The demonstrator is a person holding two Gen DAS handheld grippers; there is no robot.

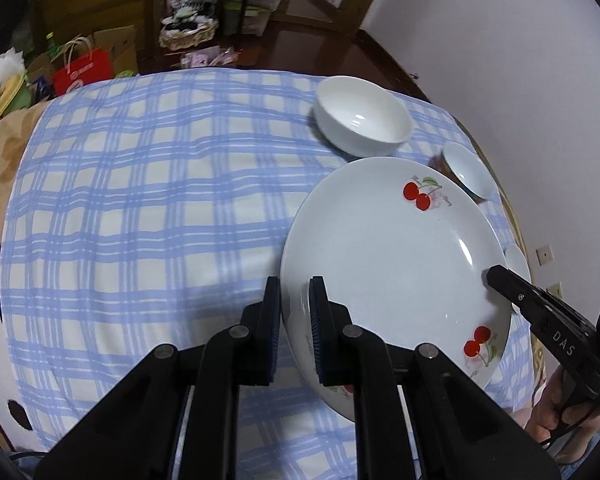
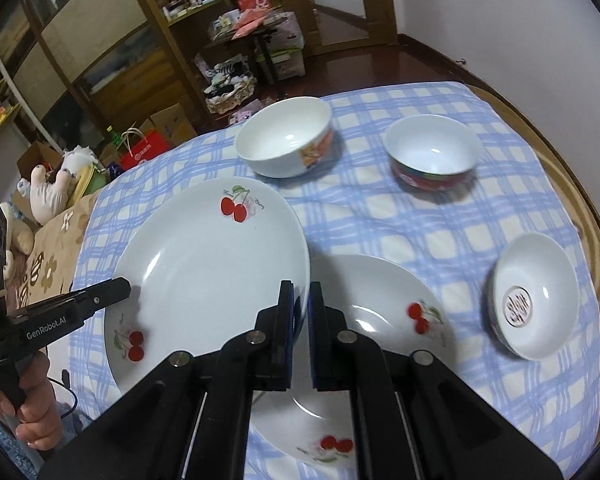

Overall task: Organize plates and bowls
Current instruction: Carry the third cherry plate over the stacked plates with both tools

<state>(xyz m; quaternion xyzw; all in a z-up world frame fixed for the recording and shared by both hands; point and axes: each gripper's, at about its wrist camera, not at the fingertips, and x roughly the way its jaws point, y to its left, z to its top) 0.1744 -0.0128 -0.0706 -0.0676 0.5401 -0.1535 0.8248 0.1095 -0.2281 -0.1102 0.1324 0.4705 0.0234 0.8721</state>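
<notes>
A large white cherry plate (image 1: pixel 388 264) (image 2: pixel 204 276) is held tilted above the blue checked cloth. My left gripper (image 1: pixel 294 300) is shut on its left rim. My right gripper (image 2: pixel 301 300) is shut on its right rim and shows at the plate's far edge in the left wrist view (image 1: pixel 496 276). A second cherry plate (image 2: pixel 364 328) lies flat under and right of it. A white bowl (image 2: pixel 284 142) (image 1: pixel 362 118), a red-patterned bowl (image 2: pixel 432 156) (image 1: pixel 466 172) and a small white dish (image 2: pixel 534 296) stand on the cloth.
The blue checked cloth (image 1: pixel 140 200) covers a round table with a brown patterned edge (image 2: pixel 596 240). Behind are wooden shelves (image 2: pixel 100 40), a basket (image 2: pixel 228 92), a red bag (image 1: pixel 82 70) and stuffed toys (image 2: pixel 48 192).
</notes>
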